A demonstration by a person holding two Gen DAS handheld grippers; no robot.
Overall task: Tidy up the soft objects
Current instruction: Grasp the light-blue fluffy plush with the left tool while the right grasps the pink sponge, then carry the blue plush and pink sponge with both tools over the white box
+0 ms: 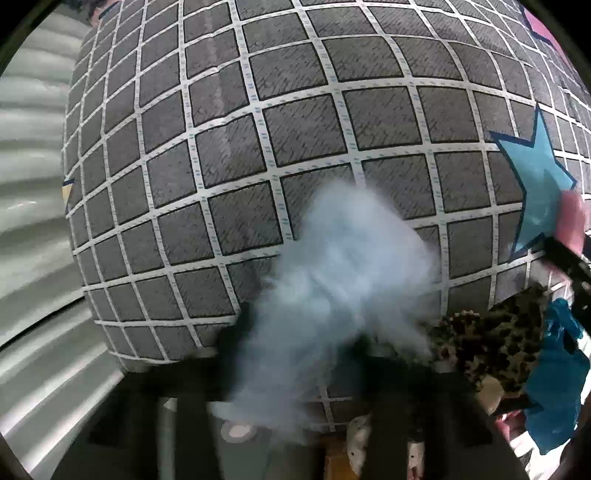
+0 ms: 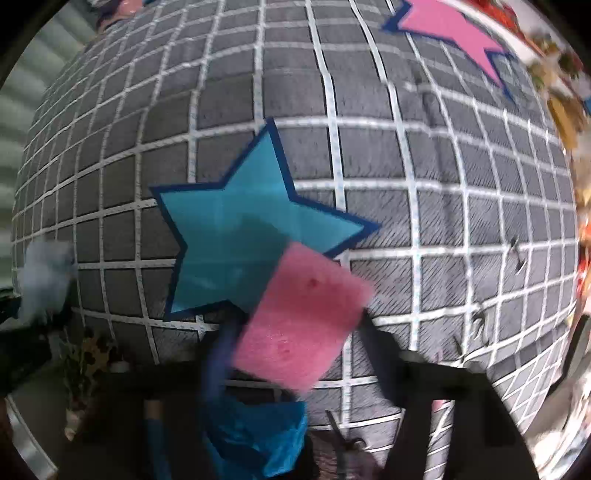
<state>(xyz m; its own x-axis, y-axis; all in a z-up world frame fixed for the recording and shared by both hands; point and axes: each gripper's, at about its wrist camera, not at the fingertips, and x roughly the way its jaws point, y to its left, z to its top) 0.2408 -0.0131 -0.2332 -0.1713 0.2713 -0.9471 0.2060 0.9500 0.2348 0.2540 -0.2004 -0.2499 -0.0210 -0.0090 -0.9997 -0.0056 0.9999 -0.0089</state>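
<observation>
A grey mat [image 2: 443,229] ruled with a white tape grid fills both views and serves as the work surface, and on it lie a large blue star [image 2: 236,229] and, further off, a pink star [image 2: 450,26]. Next in size is the pale blue fluffy tuft [image 1: 332,266], hanging blurred in front of the left gripper [image 1: 295,350], whose dark jaws are clenched on its lower end; it looks like loose fibre or plush, near weightless, with no stiffness at all, so it will sag and trail wherever it is carried and could shed or slip if pinched at a thin wisp. A hold deep in its thickest bunch seems safest. The pink sponge [image 2: 303,317] is smaller, a flat rectangular block held over the lower point of the blue star by the right gripper [image 2: 299,332], its jaws pressed on the block's two sides. It appears light and springy, likely to compress under the pads yet keep its shape, so a grip across the narrow middle should serve. Beside the left gripper sits a leopard-print fabric [image 1: 495,343] and a crumpled blue cloth [image 1: 554,384], both limp, best gathered at a fold.
</observation>
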